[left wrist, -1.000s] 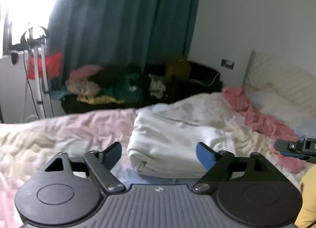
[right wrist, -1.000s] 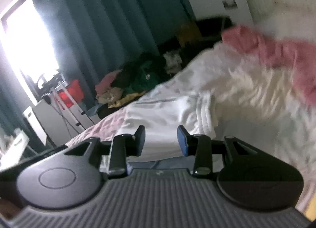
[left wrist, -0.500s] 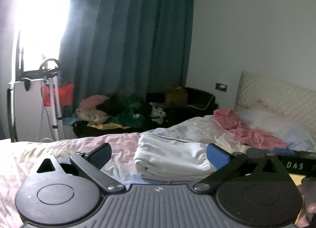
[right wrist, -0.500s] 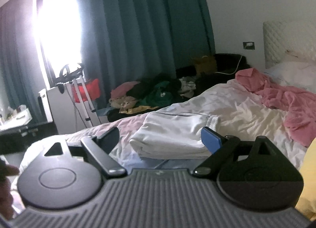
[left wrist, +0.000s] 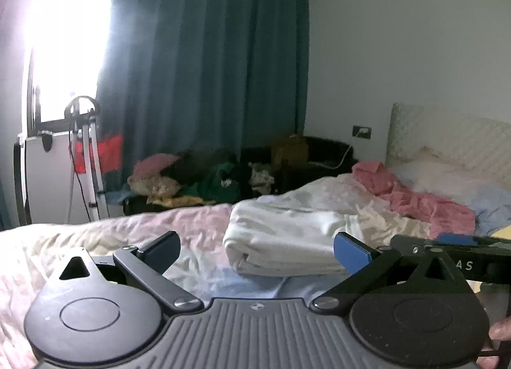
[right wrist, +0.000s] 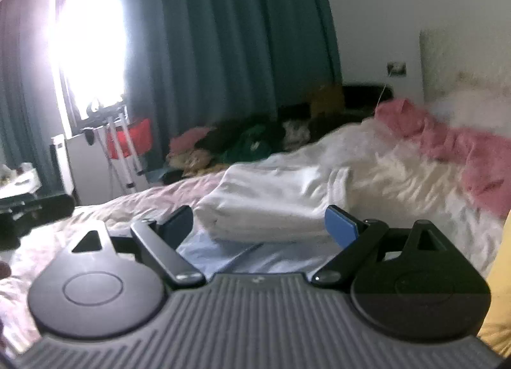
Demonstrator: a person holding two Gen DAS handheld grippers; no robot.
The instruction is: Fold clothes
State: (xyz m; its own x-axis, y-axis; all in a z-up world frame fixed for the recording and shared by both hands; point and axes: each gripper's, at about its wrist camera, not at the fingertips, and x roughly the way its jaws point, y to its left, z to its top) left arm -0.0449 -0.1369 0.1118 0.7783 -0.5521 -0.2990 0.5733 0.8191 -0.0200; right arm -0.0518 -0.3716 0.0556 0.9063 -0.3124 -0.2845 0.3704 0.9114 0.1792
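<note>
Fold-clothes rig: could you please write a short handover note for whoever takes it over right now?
Left gripper: open, empty, held above the bed.
Right gripper: open, empty, also clear of the cloth.
White garment: folded into a neat stack on the bed, directly ahead of both grippers.
Pink garment: crumpled near the headboard, not folded.
Clothes pile: beyond the bed by the curtain, unsorted.
Done: the white garment looks finished.
Left: probably the pink garment next, then the pile.
</note>
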